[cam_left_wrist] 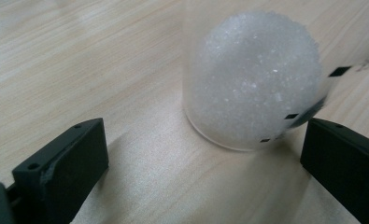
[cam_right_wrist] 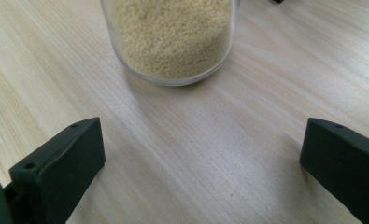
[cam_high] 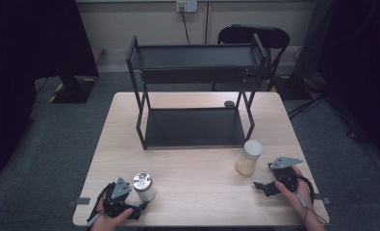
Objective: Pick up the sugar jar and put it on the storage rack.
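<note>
A clear jar of white crystals [cam_high: 145, 186] with a shiny metal lid stands near the table's front left. My left gripper [cam_high: 140, 208] rests just in front of it, jaws wide apart; in the left gripper view the jar of white crystals [cam_left_wrist: 253, 79] sits just beyond the jaw tips, toward the right jaw, untouched. A clear jar of yellow grains [cam_high: 249, 158] with a white lid stands at the right. My right gripper [cam_high: 258, 186] lies open a short way in front of it; the jar of yellow grains [cam_right_wrist: 173, 39] stands beyond the spread jaws.
A black two-tier metal rack [cam_high: 195, 91] stands on the far half of the wooden table [cam_high: 197, 183]. A small dark object [cam_high: 229, 103] lies by the rack's right rear leg. A black chair [cam_high: 255, 36] stands behind the table.
</note>
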{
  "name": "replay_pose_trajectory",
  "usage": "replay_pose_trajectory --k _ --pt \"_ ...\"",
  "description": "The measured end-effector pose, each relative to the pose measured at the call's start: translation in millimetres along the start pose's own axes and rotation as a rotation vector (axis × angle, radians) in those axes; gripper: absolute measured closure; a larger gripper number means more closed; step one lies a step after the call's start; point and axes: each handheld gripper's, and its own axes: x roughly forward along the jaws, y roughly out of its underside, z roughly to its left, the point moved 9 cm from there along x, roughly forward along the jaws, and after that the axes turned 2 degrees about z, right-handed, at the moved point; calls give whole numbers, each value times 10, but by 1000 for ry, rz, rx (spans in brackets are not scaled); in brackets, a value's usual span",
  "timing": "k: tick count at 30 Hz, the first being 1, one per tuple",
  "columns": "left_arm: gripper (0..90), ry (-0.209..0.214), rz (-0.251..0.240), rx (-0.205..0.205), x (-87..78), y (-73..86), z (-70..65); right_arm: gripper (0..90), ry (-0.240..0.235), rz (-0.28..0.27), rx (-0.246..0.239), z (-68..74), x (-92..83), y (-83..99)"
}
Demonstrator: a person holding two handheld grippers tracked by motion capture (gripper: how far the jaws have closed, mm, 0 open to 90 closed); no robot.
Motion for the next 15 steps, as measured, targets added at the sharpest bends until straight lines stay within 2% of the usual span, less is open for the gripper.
replay_pose_trajectory --k 5,6,9,15 --pt "2 12 8 -3 -6 -15 5 0 0 0 0 0 0 0" --pt "6 31 -4 -18 -14 -8 17 0 0 0 0 0 0 0" --pt "18 27 -7 -7 -27 -8 9 0 0 0 0 0 0 0" --pt "17 40 -32 -25 -71 -19 14 0 0 0 1 0 0 0"
